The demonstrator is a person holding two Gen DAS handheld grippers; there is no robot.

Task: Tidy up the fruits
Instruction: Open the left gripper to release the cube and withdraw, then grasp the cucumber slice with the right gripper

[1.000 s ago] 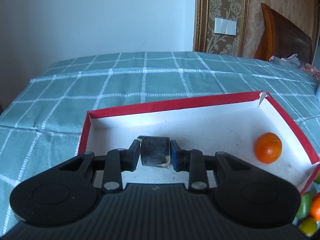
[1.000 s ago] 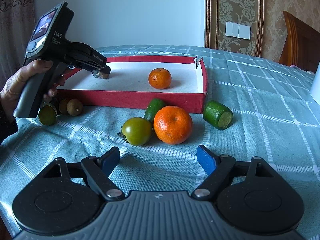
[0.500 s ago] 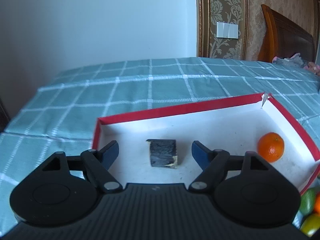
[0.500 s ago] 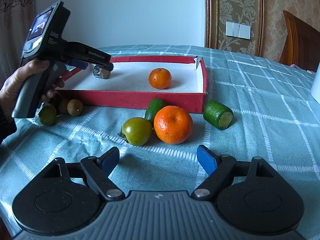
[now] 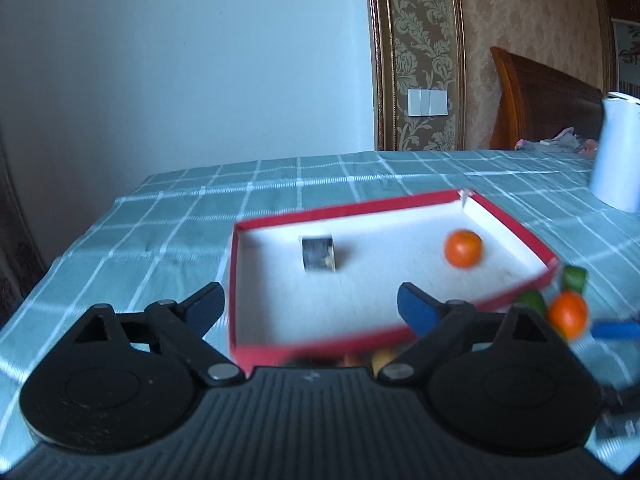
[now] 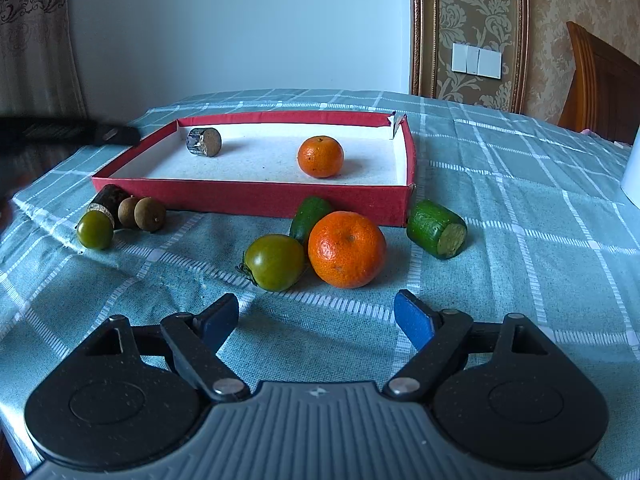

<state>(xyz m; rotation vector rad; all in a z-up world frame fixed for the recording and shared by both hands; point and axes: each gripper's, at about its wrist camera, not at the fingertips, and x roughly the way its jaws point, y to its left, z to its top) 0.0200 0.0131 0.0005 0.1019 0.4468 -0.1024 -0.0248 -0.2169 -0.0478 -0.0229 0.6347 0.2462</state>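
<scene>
The left gripper (image 5: 310, 306) is seen with jaws just opened wide and empty, a dark stub (image 5: 318, 255) left in the red tray (image 5: 320, 346) at frame centre. The right gripper (image 6: 316, 320) is held wide and empty at lower centre, before an orange (image 6: 347, 249).

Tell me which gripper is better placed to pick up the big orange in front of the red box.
Right. The right gripper is open, aimed at the big orange just ahead of its fingers. The left gripper, also open and empty, faces into the red box.
</scene>
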